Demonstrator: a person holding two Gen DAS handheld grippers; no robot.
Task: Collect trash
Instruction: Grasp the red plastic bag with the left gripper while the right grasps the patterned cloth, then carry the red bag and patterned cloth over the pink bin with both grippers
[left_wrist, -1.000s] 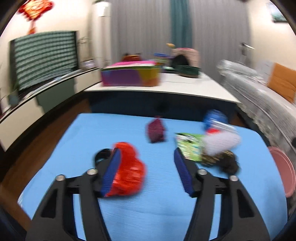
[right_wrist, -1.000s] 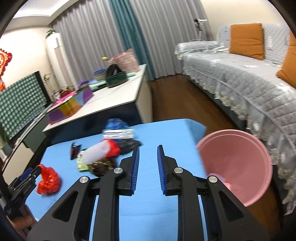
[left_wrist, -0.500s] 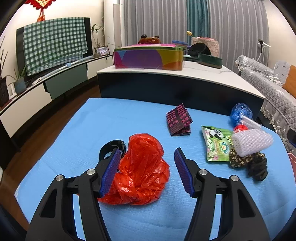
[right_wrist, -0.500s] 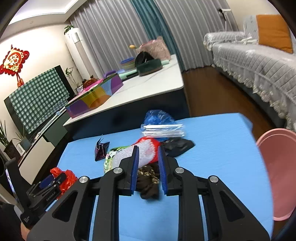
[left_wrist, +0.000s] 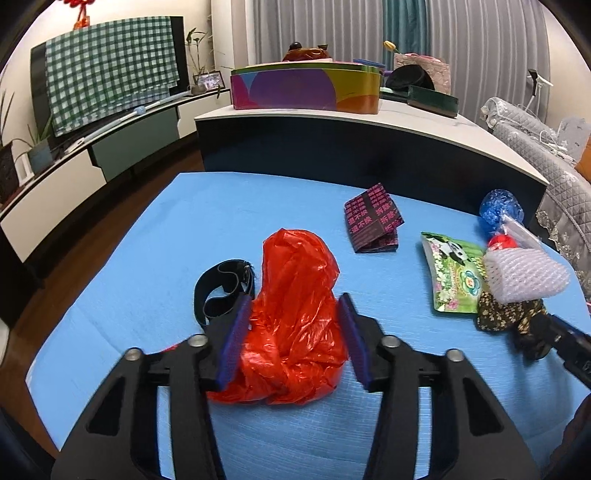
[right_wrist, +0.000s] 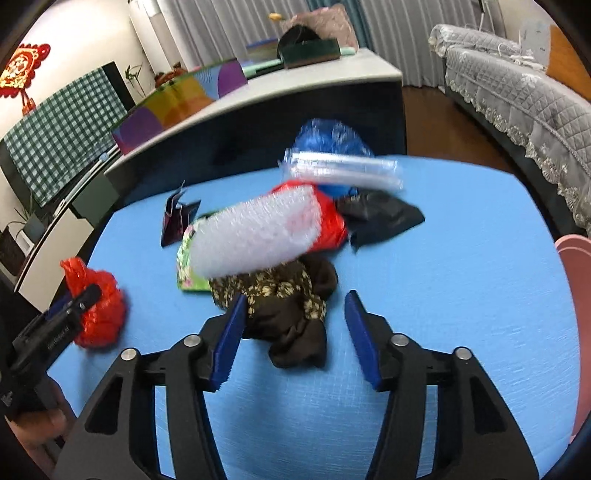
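Beyond both grippers a long white-topped counter (left_wrist: 424, 125) is running across the room, carrying a multicoloured box (left_wrist: 306, 88); to the right a grey quilted sofa (right_wrist: 517, 92) is lining the wall, and to the left a checked cloth (left_wrist: 110, 70) is hanging over a low cabinet. Directly under the grippers a blue cloth-covered surface (left_wrist: 207, 229) is bearing the trash.

The left gripper (left_wrist: 293, 325) is closing its jaws around a crumpled red plastic bag (left_wrist: 295, 295), which is sitting between the blue pads, the left pad touching it, the right pad just beside it. A black band (left_wrist: 221, 291) is lying just left of that bag.

The right gripper (right_wrist: 293, 325) is opening, its jaws spread, with a dark floral cloth (right_wrist: 284, 299) lying between and just ahead of the pads. A white foam net (right_wrist: 258, 232) is lying beyond that cloth. A pink bin (right_wrist: 576, 258) is showing at the right edge.
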